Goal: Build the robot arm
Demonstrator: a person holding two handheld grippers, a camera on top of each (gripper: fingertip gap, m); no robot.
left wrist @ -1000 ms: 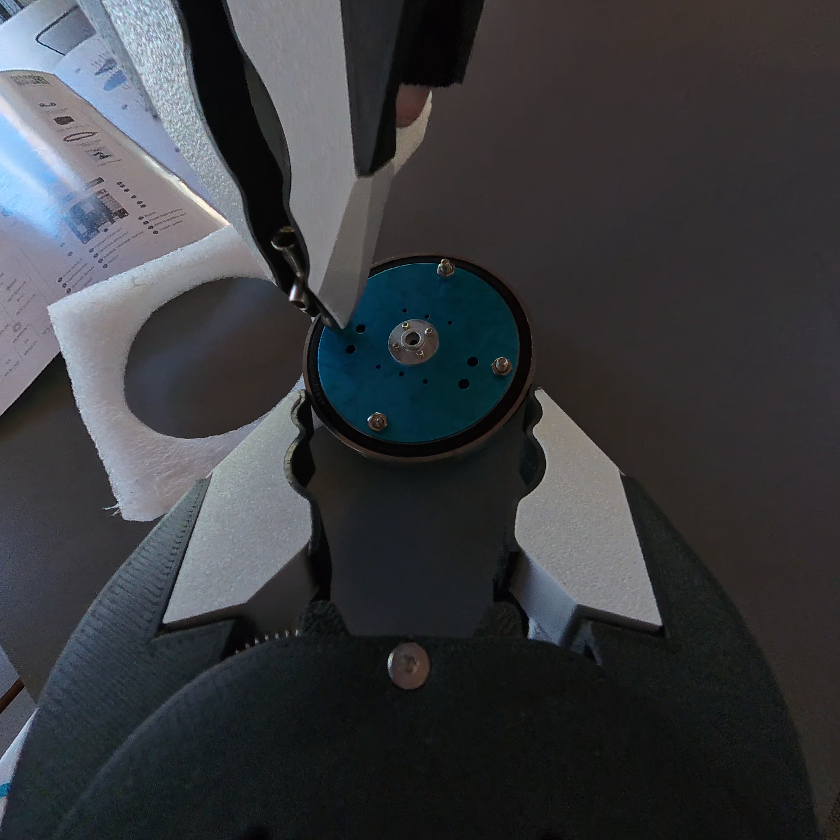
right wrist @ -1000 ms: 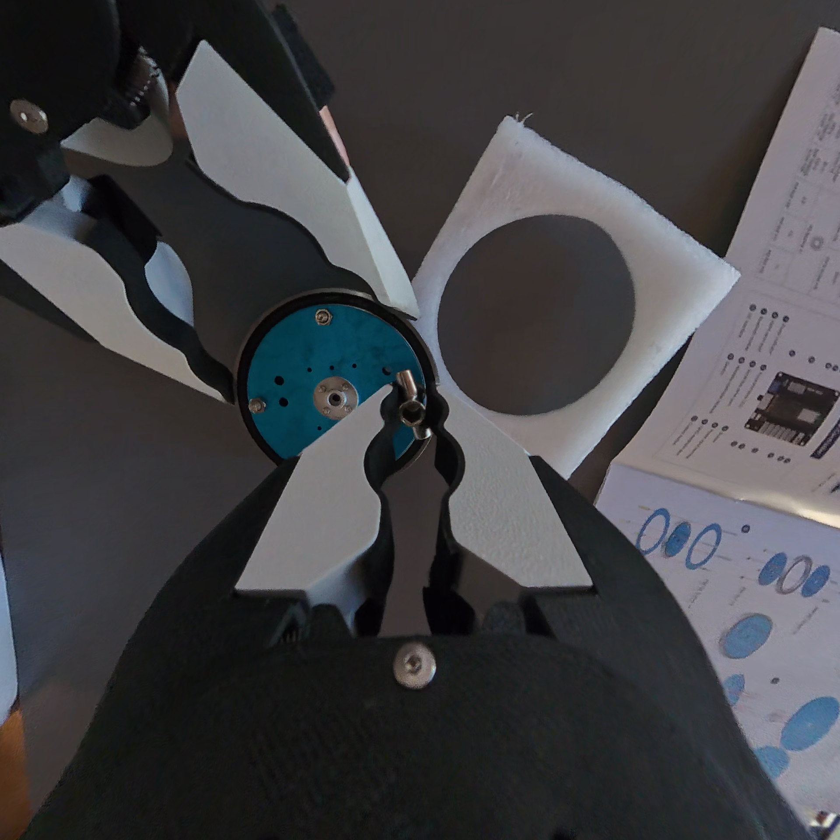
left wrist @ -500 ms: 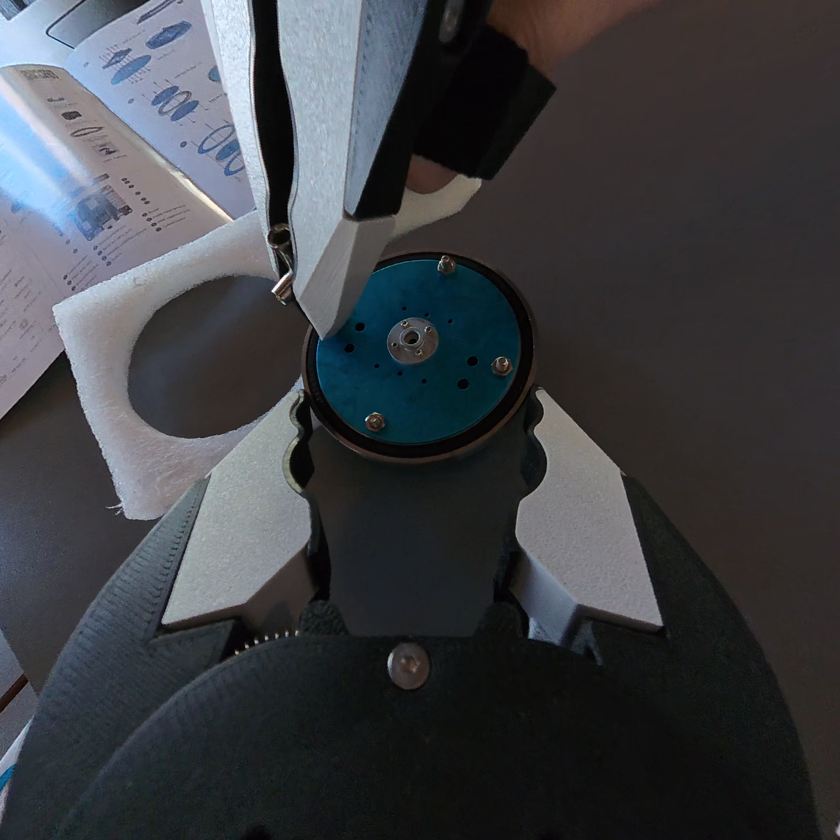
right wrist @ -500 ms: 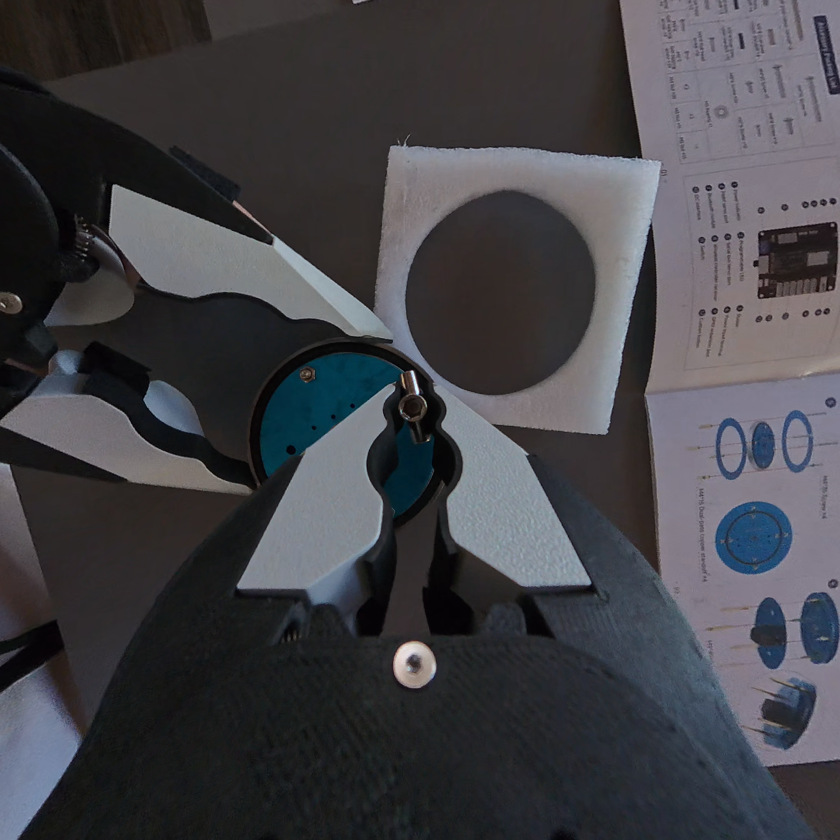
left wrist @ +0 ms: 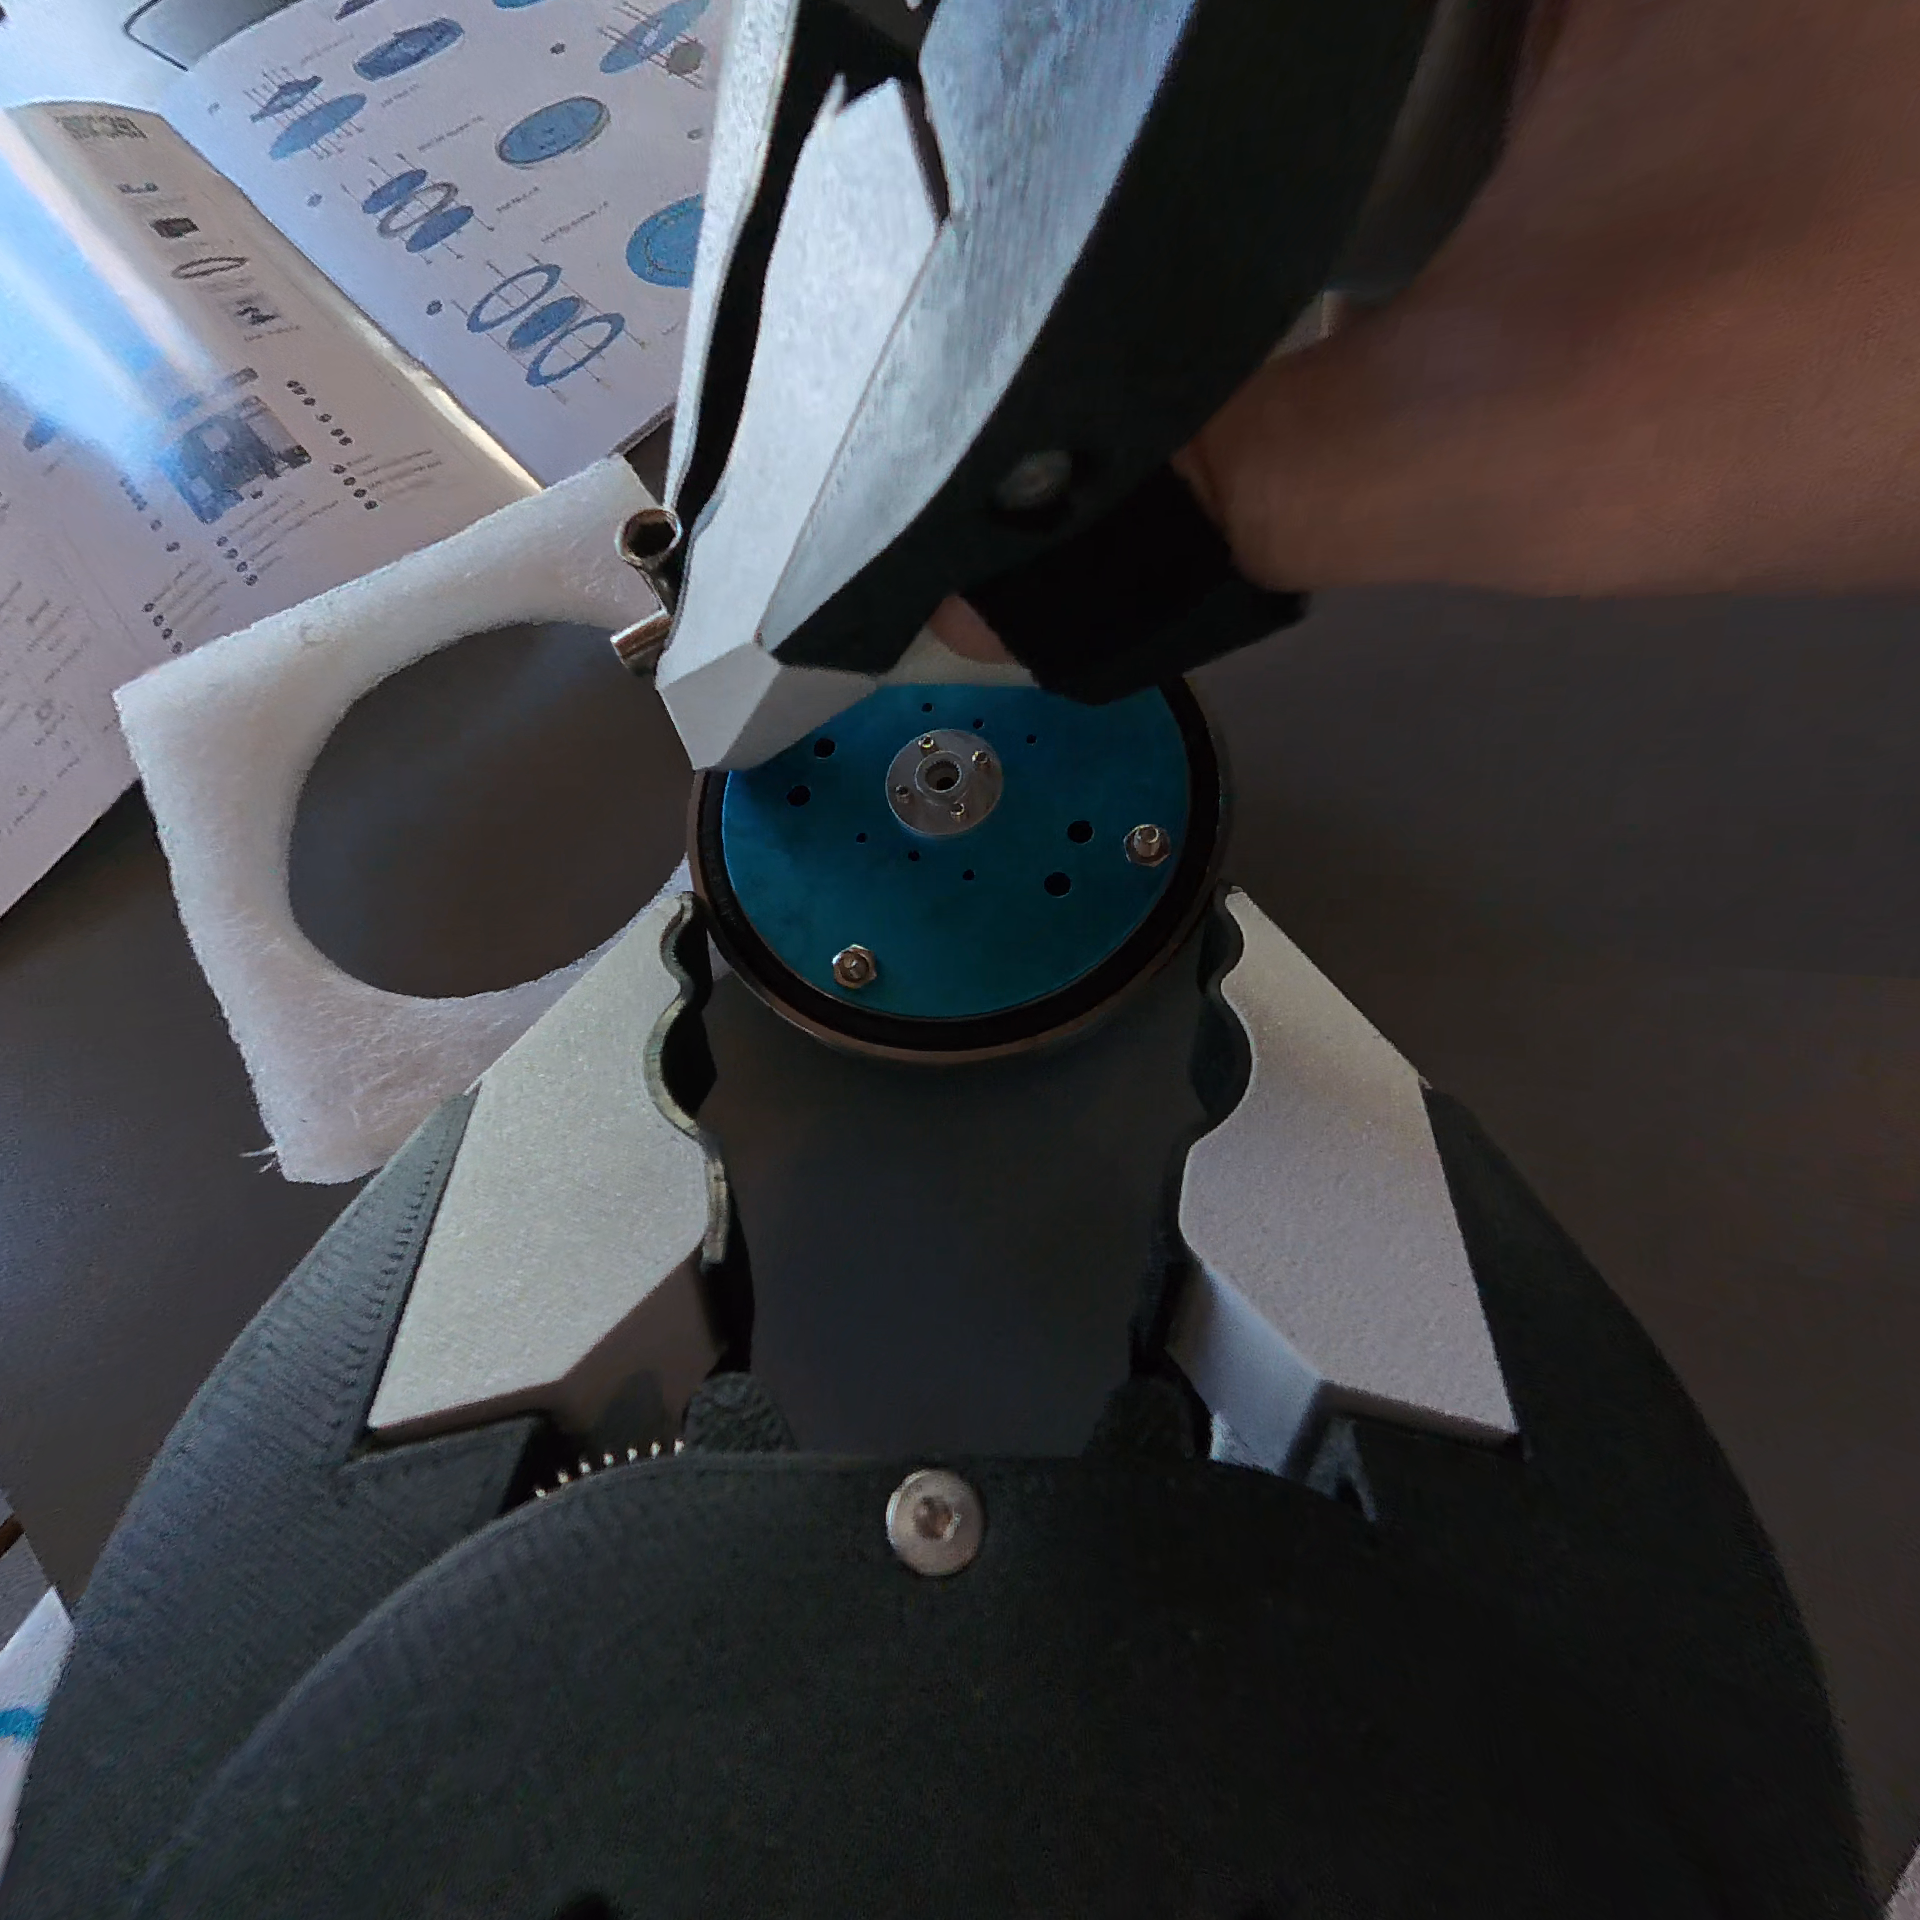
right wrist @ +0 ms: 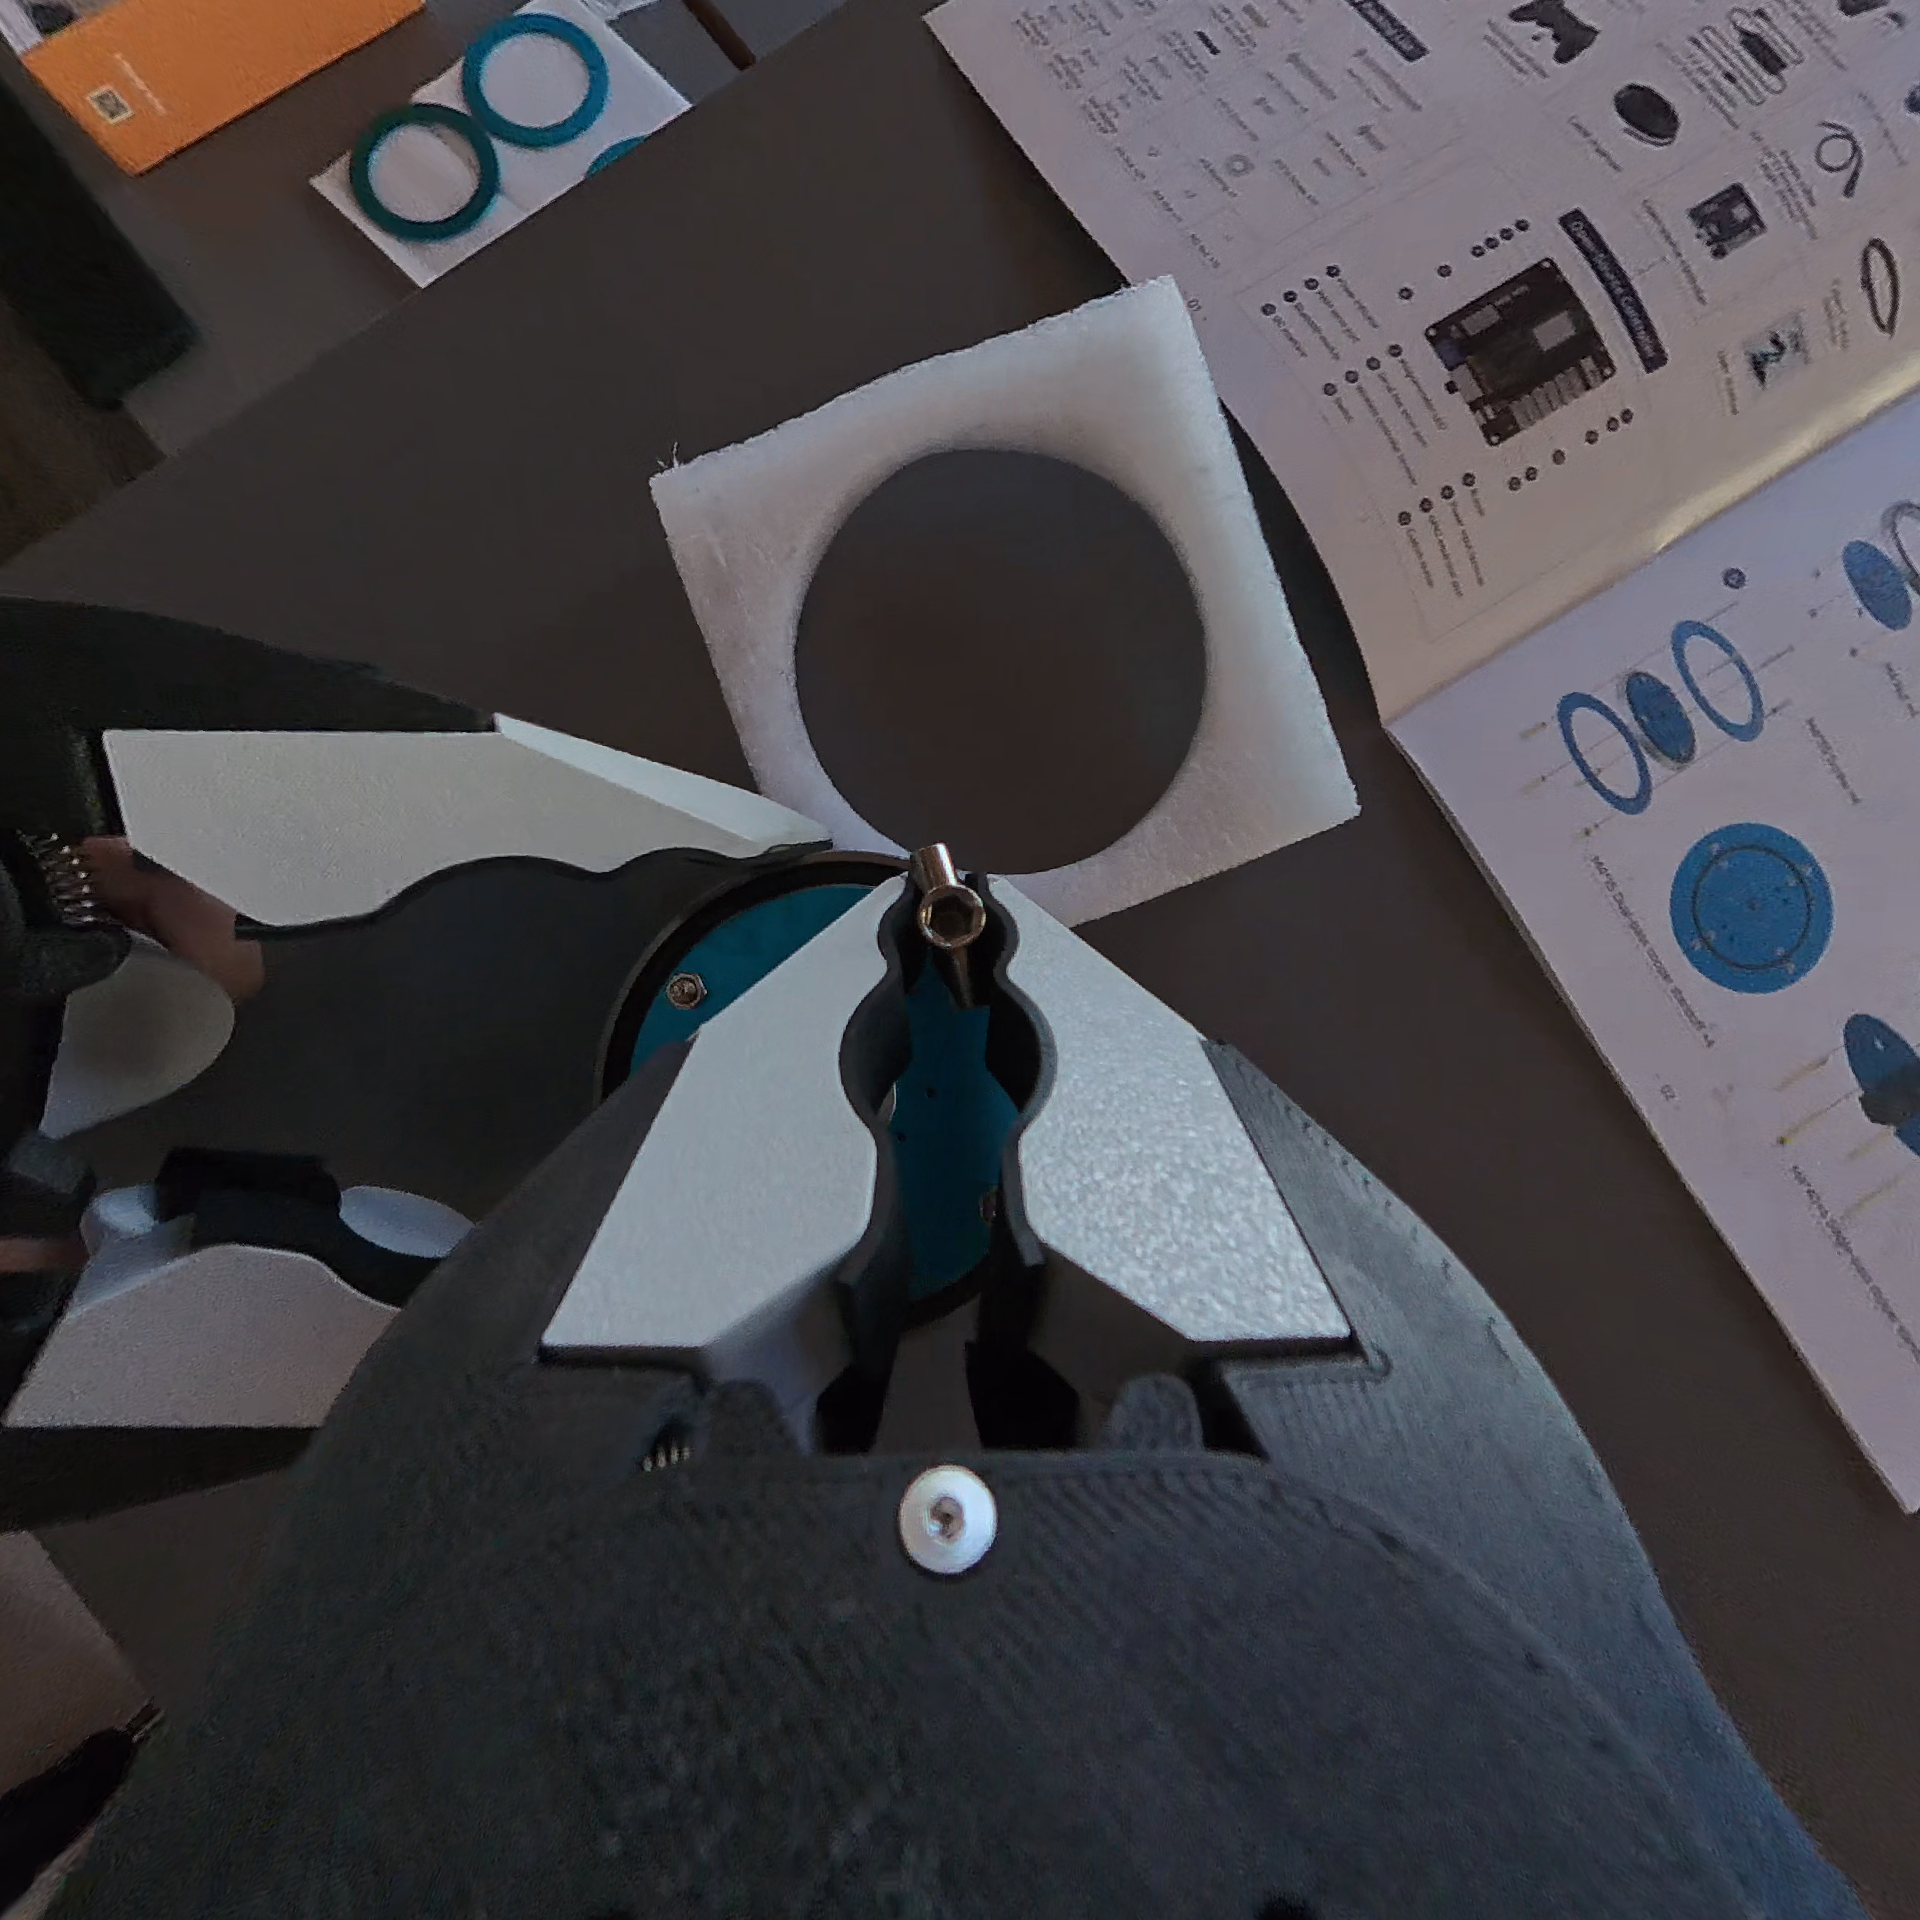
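My left gripper (left wrist: 956,925) is shut on a round blue disc (left wrist: 966,914) with a black rim, one fingertip on each side of it, on a dark table. The disc has a silver hub in the middle and small nuts near its edge. My right gripper (right wrist: 940,899) is shut on a small metal socket key (right wrist: 940,920). It hangs tilted over the disc's far left edge, with the key (left wrist: 644,582) off the disc. In the right wrist view the disc (right wrist: 727,961) shows partly under my fingers. The left gripper's fingers (right wrist: 416,810) reach in from the left.
A white foam square (right wrist: 1143,353) with a round hole lies beside the disc and also shows in the left wrist view (left wrist: 208,748). An open printed manual (right wrist: 1558,312) lies beyond it. Two teal rings (right wrist: 535,73) on a paper and an orange card (right wrist: 208,62) sit at the far edge. About 11 cm separates my right fingertips from the white foam square (right wrist: 1143,353).
The right gripper has lifted the key off the nut at the disc's left edge, risen and tilted over the disc. The left gripper and the disc have stayed still.
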